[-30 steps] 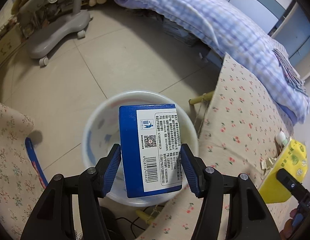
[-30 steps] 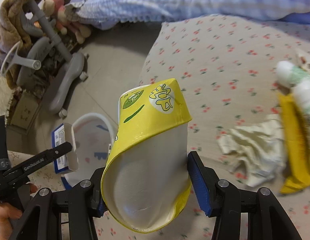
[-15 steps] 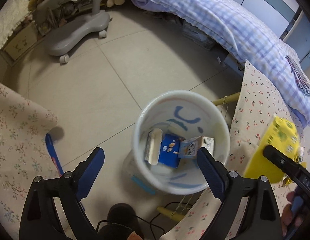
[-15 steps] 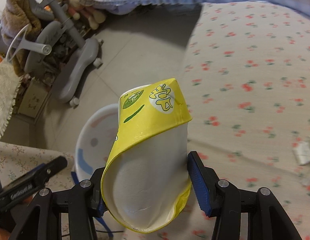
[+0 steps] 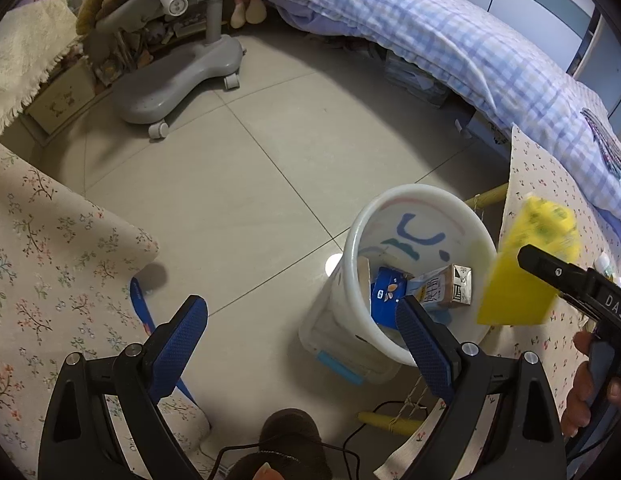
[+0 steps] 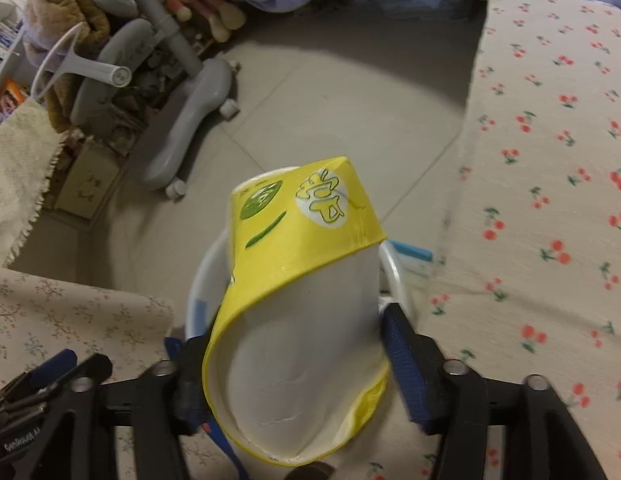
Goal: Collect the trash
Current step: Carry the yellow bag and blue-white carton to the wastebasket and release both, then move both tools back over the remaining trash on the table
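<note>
Your left tongs (image 5: 300,330) are spread wide with nothing between the pads, only bare floor tile. The white bin (image 5: 420,200) sits just ahead and to the right of them, its near rim tucked behind the right pad (image 5: 420,336). Inside it are a blue carton (image 5: 384,296), a beige milk carton (image 5: 446,290) lying across it, and a flat pale piece (image 5: 364,276) against the left wall. The floral cloth (image 5: 50,248) is off to the left of those tongs, the grey chair base (image 5: 182,76) is well ahead, and the checked blanket (image 5: 450,40) is far ahead to the right.

Your right tongs (image 6: 294,344) have just been opening, with the crushed yellow cup (image 6: 294,280) between them. In the right wrist view the cup's open mouth faces the camera. Its left side sits against the left pad, while the right pad (image 6: 402,364) stands just off the cup wall with a thin gap showing, so the grip has let go. The cup is blurred in the left wrist view (image 5: 526,268), where it hangs at the bin's right rim, partly over the opening. From the right tongs, the bin rim (image 6: 390,268) shows directly behind and below the cup. The cherry-print cloth (image 6: 550,160) runs along the right of those tongs. Your hand (image 5: 586,384) is on the right tongs' handle.
</note>
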